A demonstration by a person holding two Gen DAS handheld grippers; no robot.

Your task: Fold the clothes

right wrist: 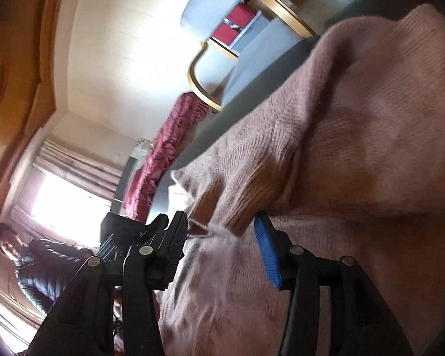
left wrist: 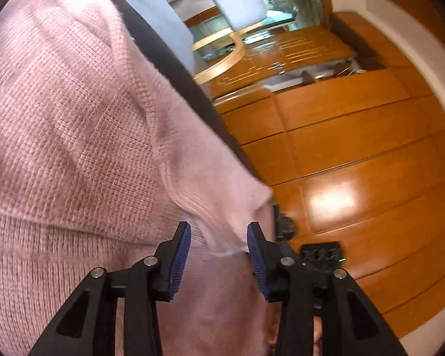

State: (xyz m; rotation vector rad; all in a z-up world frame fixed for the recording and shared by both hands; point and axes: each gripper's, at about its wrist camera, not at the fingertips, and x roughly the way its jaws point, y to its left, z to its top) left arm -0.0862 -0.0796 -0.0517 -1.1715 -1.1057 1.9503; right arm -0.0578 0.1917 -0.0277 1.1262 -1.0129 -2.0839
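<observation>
My left claw (left wrist: 219, 237) stands spread, its blue ribbed pads (left wrist: 181, 259) apart, with a thin edge of the pink sweater (left wrist: 74, 124) lying loose in the gap; nothing is pinched. My right claw (right wrist: 221, 228) is likewise spread, pads (right wrist: 267, 252) wide, and a ribbed hem or cuff of the same sweater (right wrist: 356, 124) passes between them without being clamped. Both views are tilted and blurred, so I cannot tell whether cloth touches either pad.

The sweater lies spread over a dark grey surface (right wrist: 252, 89), bunched into soft ridges, filling most of each view just ahead of both claws.

Risks, as I judge them:
- The fabric in each gap is thin and slack. Closing too shallow would catch only fuzz, and the edge would slip out on lifting.
- Closing too deep may gather two layers and make the fold crooked.
- If one claw bites and the other misses, the knit will stretch and skew.
- The sweater reaches near the surface's edge in the left view; a careless drag could pull it off toward the wooden floor (left wrist: 356, 163).

Materials: the sweater is a fuzzy open knit with a grid texture, a ribbed band and a stitched seam, limp and stretchy by appearance. The claws are hard black plastic with metal pivots. The floor is glossy.
</observation>
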